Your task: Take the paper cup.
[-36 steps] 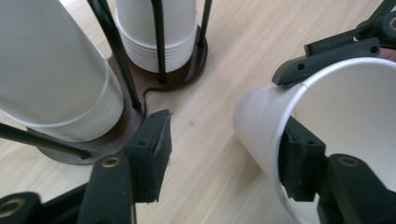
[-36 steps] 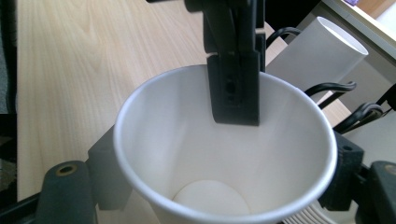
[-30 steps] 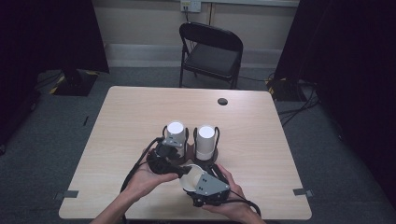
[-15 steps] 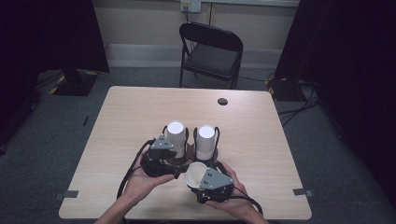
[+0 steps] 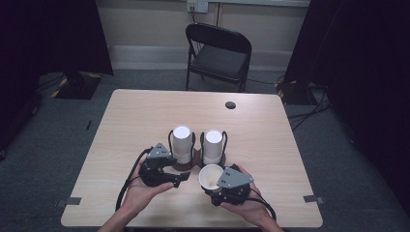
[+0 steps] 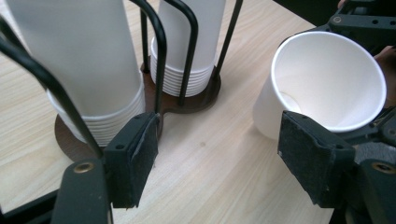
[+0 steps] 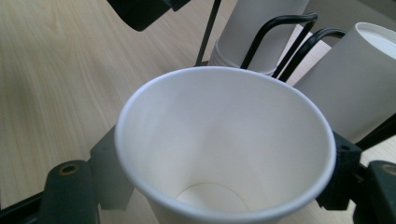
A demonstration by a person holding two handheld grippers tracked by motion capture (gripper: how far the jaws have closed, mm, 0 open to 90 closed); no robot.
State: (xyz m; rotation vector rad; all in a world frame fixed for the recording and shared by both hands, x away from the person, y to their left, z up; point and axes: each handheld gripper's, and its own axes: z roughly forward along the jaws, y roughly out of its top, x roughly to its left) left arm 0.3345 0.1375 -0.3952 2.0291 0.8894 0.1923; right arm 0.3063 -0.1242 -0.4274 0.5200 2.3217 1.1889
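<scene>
Holder (image 5: 193, 164) – 2 cup stacks (image 5: 182, 143); held cup (image 5: 211, 176) (empty).

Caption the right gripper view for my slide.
Right gripper holds an empty white paper cup before two cup stacks in a wire holder.

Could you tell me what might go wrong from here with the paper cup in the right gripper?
The paper cup is thin, so the right gripper clamping its wall could crush it. It is held close beside the wire cup holder, so a careless swing might knock the stacked cups. The left gripper, open and empty, sits close enough to bump the cup.
</scene>
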